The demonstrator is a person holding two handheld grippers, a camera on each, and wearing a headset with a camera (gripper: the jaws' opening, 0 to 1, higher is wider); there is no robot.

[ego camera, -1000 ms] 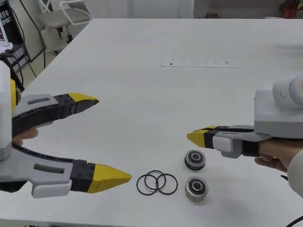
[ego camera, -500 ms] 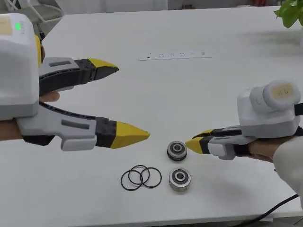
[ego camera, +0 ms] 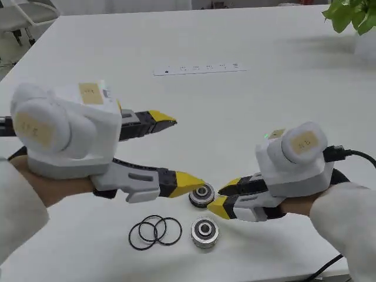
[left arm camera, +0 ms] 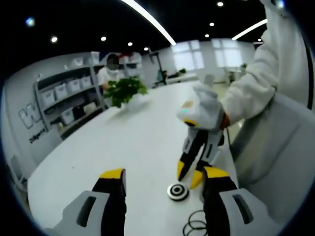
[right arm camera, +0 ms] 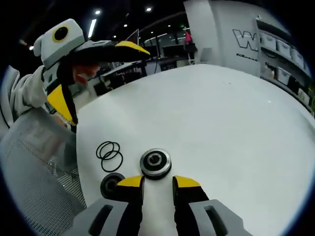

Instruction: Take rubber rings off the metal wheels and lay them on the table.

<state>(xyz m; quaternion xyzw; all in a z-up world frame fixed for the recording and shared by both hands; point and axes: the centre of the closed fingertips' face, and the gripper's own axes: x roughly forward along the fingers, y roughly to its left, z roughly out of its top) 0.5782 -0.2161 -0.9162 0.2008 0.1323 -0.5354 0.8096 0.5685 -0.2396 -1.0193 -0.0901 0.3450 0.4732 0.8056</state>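
Two metal wheels lie near the table's front edge, one (ego camera: 201, 195) (left arm camera: 177, 191) (right arm camera: 155, 162) just behind the other (ego camera: 205, 231) (right arm camera: 112, 184). Three thin black rubber rings (ego camera: 154, 230) (left arm camera: 196, 229) (right arm camera: 109, 152) lie overlapping on the table, left of the nearer wheel. My left gripper (ego camera: 183, 151) (left arm camera: 164, 174) (right arm camera: 110, 87) is wide open, and its lower jaw tip almost touches the farther wheel from the left. My right gripper (ego camera: 222, 198) (left arm camera: 188, 178) (right arm camera: 157, 183) points at that same wheel from the right, jaws a little apart and holding nothing.
A white power strip (ego camera: 200, 69) lies flat at mid-table. A green plant (ego camera: 352, 14) stands at the far right corner. A black cable (ego camera: 352, 155) trails from the right gripper toward the front edge. The white table (ego camera: 264, 106) is bare behind the wheels.
Both grippers have closed in on the farther wheel from either side. The right gripper's jaws, pressed together before, now stand slightly apart. The head camera has shifted.
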